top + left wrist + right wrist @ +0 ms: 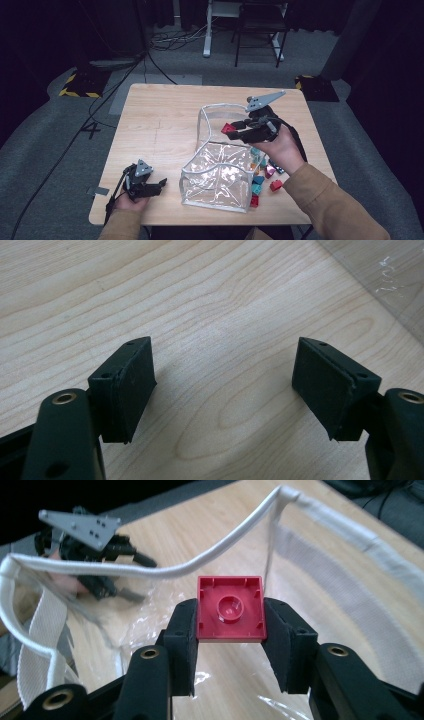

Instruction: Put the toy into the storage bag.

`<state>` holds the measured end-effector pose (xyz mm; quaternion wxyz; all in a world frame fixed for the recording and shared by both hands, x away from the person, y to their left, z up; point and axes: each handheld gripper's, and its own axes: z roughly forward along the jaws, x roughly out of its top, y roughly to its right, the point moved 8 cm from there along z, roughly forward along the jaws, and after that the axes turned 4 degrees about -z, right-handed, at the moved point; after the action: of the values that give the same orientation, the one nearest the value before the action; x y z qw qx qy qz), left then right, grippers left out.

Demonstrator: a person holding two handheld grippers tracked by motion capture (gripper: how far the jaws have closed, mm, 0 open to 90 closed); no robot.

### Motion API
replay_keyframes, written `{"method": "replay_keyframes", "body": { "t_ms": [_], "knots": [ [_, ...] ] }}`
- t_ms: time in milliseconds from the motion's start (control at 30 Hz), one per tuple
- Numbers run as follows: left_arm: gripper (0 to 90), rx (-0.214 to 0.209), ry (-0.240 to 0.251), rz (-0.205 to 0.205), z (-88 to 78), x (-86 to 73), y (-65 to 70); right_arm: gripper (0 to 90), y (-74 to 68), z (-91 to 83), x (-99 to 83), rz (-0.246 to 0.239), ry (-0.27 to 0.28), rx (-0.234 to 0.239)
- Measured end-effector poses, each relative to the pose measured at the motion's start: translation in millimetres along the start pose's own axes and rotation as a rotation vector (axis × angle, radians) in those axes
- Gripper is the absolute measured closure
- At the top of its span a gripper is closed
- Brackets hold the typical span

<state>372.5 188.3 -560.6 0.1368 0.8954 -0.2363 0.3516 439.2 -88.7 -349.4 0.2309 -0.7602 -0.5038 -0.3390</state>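
Right gripper [230, 630] clamps a red brick [230, 609] over the clear bag [220, 175] — next, lower inside and let go; left gripper [225, 385] gapes empty on the table [160, 115]

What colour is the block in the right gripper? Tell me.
Red block, clearest in the right gripper view.

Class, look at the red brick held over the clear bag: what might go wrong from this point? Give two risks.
1. The red brick is pinched only by its two side edges in the right gripper, so it might slip or twist out before it is inside.
2. The clear bag is soft, its white rim sags, and the left gripper rests open, apart from it; the brick or gripper could snag the rim or fold the bag.
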Motion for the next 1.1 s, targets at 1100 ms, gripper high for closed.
{"method": "replay_keyframes", "body": {
  "t_ms": [1100],
  "knots": [
    [25.4,0.000,0.000,0.000,0.0,0.0,0.0,51.7,-11.0,24.2,-25.8,0.005,-0.283,0.064]
  ]
}}
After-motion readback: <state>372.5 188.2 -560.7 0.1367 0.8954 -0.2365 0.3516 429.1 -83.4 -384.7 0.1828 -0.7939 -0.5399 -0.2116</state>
